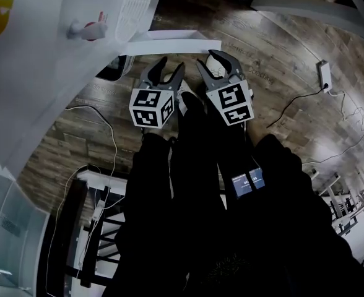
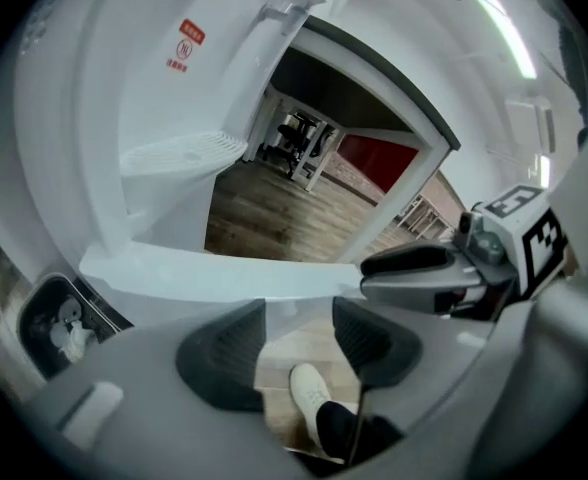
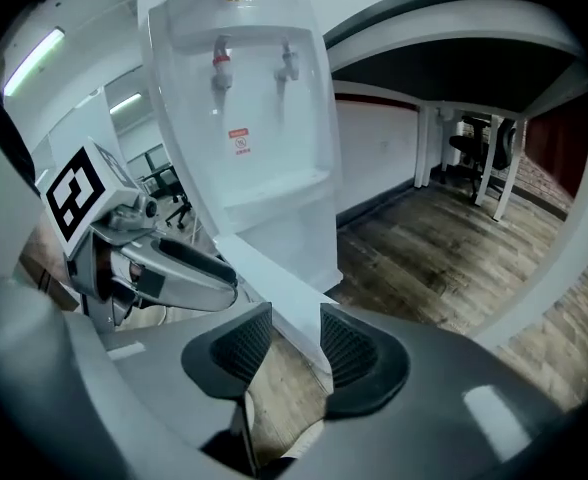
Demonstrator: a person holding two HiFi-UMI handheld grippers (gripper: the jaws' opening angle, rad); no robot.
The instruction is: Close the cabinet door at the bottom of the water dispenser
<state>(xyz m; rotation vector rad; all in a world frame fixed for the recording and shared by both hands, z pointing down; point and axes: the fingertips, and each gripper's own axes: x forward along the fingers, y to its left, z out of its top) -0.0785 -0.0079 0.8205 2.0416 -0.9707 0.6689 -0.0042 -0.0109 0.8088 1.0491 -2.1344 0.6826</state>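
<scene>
My head view looks steeply down onto the left gripper (image 1: pixel 171 67) and right gripper (image 1: pixel 214 64), with the dispenser (image 1: pixel 39 60) at upper left. Each gripper view sits low, looking along its own jaws, close to the door (image 2: pixel 224 273) edge. All three views share that door. Each gripper view also catches the other gripper.

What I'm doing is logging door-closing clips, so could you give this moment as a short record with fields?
setting: white water dispenser standing on a wood floor
cabinet door: open, swung out from the dispenser's base
left claw: open, nothing between the pads, door's top edge just beyond its tips
right claw: open, door's edge lined up with its gap, not pinched
task state: door not yet closed
</scene>
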